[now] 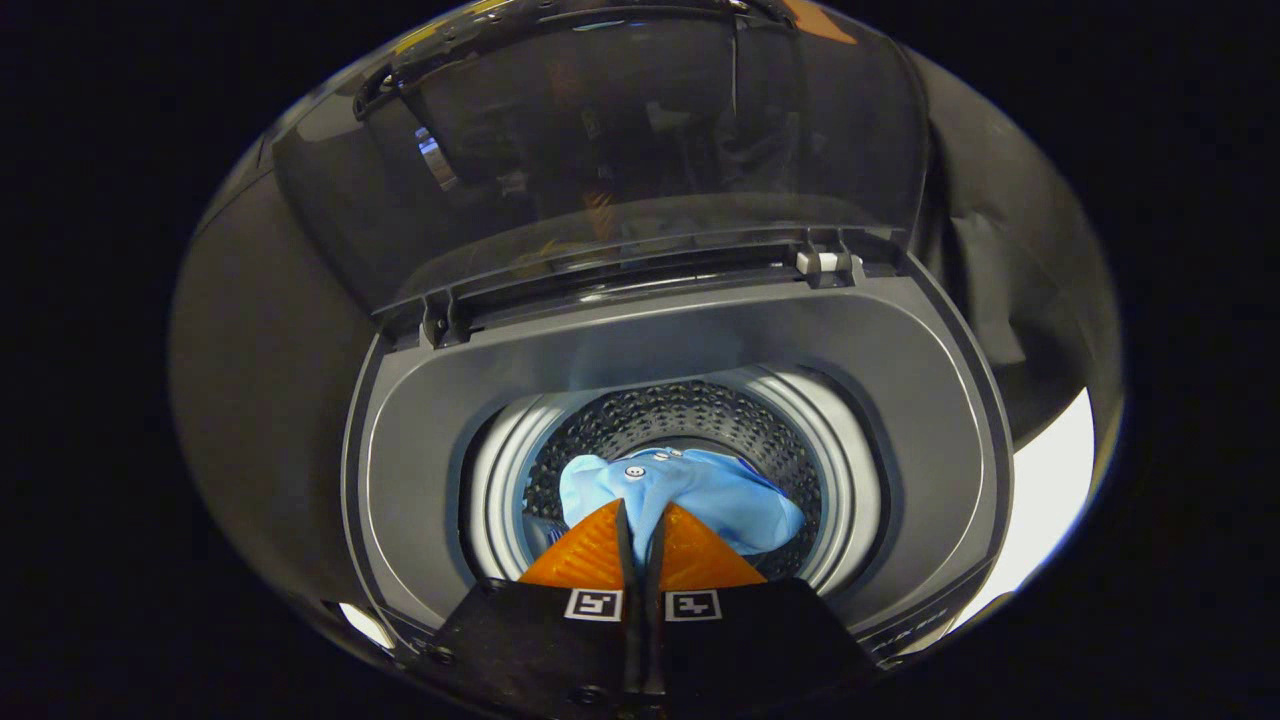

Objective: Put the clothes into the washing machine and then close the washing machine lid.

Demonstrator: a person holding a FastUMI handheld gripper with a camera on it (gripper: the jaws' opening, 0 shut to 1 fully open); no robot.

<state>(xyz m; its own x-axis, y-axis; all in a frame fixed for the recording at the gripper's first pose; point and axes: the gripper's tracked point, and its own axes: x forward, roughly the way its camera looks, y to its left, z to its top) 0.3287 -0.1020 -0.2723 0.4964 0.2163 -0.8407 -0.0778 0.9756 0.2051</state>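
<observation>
My claw (640,520) is closed on nothing, over the washing machine (400,440). The blue garment (720,490) lies in the drum at twelve o'clock beyond my fingertips; the lid (620,150) stands raised.

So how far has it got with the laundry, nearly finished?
Roughly halfway, it seems. Done: a light blue garment lies down in the drum of the washing machine. In hand: the tool hangs over the opening, its fingers nearly together; whether they pinch the cloth can't be told. Left: the clear lid stands upright behind the opening and has yet to be closed.
</observation>
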